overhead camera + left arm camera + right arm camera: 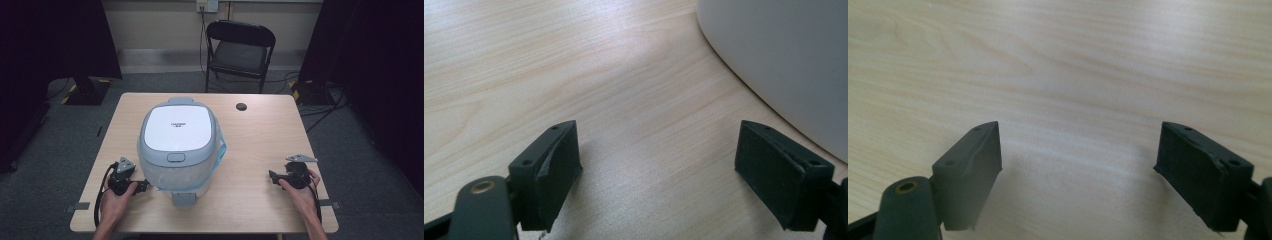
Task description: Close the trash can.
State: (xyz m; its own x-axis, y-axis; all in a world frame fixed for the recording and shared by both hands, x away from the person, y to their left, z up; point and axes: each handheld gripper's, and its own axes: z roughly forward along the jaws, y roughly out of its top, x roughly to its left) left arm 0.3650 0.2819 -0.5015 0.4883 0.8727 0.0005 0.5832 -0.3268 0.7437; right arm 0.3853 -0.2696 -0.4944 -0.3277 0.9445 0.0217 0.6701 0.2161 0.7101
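**Kid:** Cooker (177, 142), where is it?

**Helper:** It sits in the middle of the table (260, 150). Its lid is shut. A blue handle hangs down at its 3 o'clock side.

**Kid:** Where are the grippers?

**Helper:** The left gripper (141, 186) rests on the table at 8 o'clock from the cooker, just beside its wall. The right gripper (272, 176) rests at 4 o'clock, well apart from it.

**Kid:** Do they hold something?

**Helper:** No. Both have their jaws spread wide, with bare wood between them.

**Kid:** So is the job far along?

**Helper:** I think it has hardly begun. Nobody touches the cooker yet. Reaching it and working on it is all left to do.
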